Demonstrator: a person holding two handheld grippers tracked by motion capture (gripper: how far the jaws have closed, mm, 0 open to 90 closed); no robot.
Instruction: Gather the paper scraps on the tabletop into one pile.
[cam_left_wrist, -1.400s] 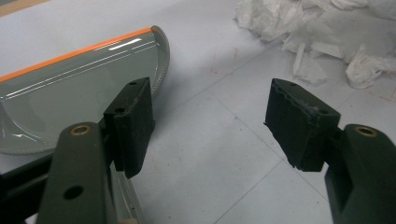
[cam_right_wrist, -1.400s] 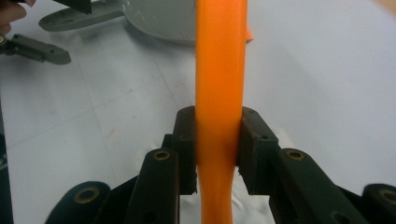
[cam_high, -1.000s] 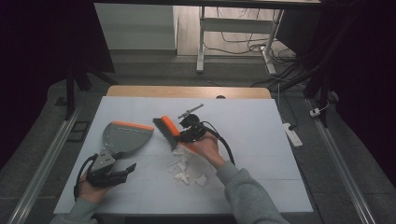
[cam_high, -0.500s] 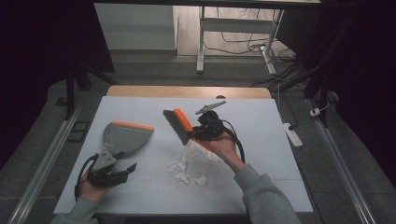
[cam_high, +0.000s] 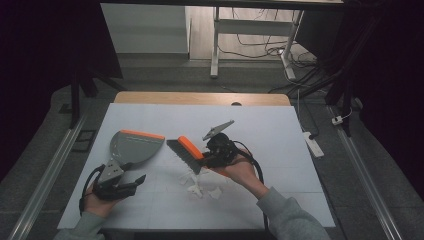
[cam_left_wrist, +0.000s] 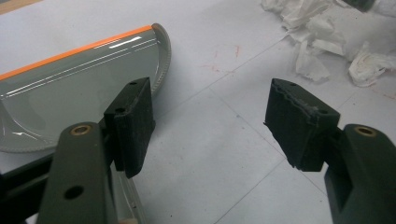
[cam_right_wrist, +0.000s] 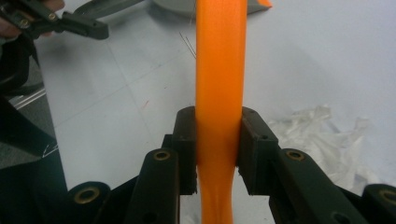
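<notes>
A grey dustpan (cam_high: 134, 146) (cam_left_wrist: 70, 79) with an orange front edge lies on the white table left of centre. My left gripper (cam_high: 136, 182) (cam_left_wrist: 215, 123) rests by the pan's handle, its jaws open with only bare table between the pads. My right gripper (cam_high: 207, 159) (cam_right_wrist: 218, 135) is shut on the orange handle of a brush (cam_high: 186, 150) (cam_right_wrist: 219, 70), whose dark bristles point toward the dustpan. It holds the brush just above the table. Crumpled white tissue scraps (cam_high: 200, 186) (cam_left_wrist: 327, 42) (cam_right_wrist: 317, 135) lie in front of the brush, between both hands.
The white sheet (cam_high: 280, 130) covers the table up to a wooden strip (cam_high: 200, 97) at the far edge. A white power strip (cam_high: 312, 142) lies off the table's right side. Metal rails run along both sides on the floor.
My right gripper has carried the brush to the right, away from the dustpan, and the brush has turned. The left gripper and dustpan have stayed put.
</notes>
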